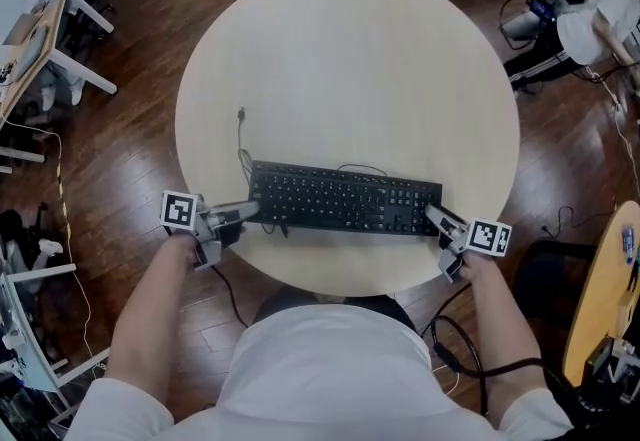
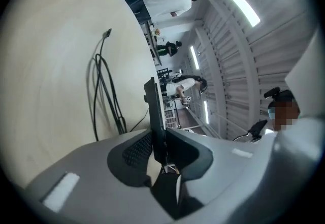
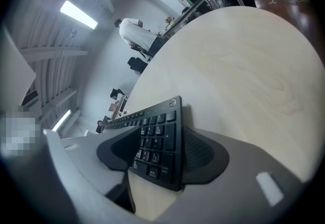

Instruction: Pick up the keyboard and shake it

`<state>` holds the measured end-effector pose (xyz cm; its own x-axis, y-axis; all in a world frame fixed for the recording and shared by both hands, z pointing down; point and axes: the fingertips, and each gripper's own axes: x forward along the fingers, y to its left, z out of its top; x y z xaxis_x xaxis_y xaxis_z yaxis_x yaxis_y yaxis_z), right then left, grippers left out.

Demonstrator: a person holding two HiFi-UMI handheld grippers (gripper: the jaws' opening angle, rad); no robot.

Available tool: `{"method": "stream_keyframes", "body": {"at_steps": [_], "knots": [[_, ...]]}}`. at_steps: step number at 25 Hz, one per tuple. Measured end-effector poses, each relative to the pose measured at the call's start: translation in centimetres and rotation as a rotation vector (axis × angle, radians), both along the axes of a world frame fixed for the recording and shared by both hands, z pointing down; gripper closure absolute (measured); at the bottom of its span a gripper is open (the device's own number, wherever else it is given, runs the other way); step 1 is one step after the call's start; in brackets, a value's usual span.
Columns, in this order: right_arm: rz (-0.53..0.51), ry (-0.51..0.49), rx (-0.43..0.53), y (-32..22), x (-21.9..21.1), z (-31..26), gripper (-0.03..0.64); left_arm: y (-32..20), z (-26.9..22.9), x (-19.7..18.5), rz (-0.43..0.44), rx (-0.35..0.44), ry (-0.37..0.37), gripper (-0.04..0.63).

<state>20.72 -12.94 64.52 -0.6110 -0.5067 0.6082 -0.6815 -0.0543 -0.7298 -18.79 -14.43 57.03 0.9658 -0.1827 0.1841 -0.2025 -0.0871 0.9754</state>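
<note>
Round table point(image 1: 350, 49) carries keyboard point(image 1: 340, 199). Left gripper point(image 1: 250, 211) clamps its 9 o'clock end, hiding that edge. Right gripper point(image 1: 432, 215) straddles the 3 o'clock end, unclamped.

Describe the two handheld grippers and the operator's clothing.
Both the left gripper and right gripper are light-grey moulded plastic with two broad jaws, lined with black dimple-textured pads. Each carries a white cube with black square markers. Black cables trail from them. The person wears a white short-sleeved T-shirt.

Black wired keyboard point(image 1: 345, 199) — lengthwise along the near edge of the round table point(image 1: 350, 59).
</note>
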Motion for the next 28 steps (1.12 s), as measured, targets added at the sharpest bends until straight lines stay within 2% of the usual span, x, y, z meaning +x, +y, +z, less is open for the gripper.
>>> {"method": "stream_keyframes", "body": {"at_steps": [4,8,12,16,22,28], "knots": [[-0.014,-0.014,-0.016,0.4,-0.2,0.2,0.366,0.6,-3.0,0.4,0.009,0.033,0.057,0.515],[-0.064,-0.07,0.007,1.0,-2.8,-0.1,0.373,0.8,-7.0,-0.4,0.004,0.123,0.062,0.52],[-0.122,-0.122,0.061,0.5,-6.2,-0.7,0.364,0.8,-10.5,-1.6,0.052,0.258,-0.016,0.52],[-0.168,-0.119,0.082,-0.1,-8.9,-0.8,0.359,0.2,-13.1,-3.0,0.071,0.347,-0.108,0.521],[-0.258,-0.059,0.125,-1.4,-10.3,-1.2,0.347,-1.1,-16.4,-2.6,0.092,0.405,-0.204,0.521],[-0.343,0.034,0.176,-1.5,-9.9,-1.6,0.324,-2.0,-19.6,-0.3,0.124,0.471,-0.272,0.522]]}}
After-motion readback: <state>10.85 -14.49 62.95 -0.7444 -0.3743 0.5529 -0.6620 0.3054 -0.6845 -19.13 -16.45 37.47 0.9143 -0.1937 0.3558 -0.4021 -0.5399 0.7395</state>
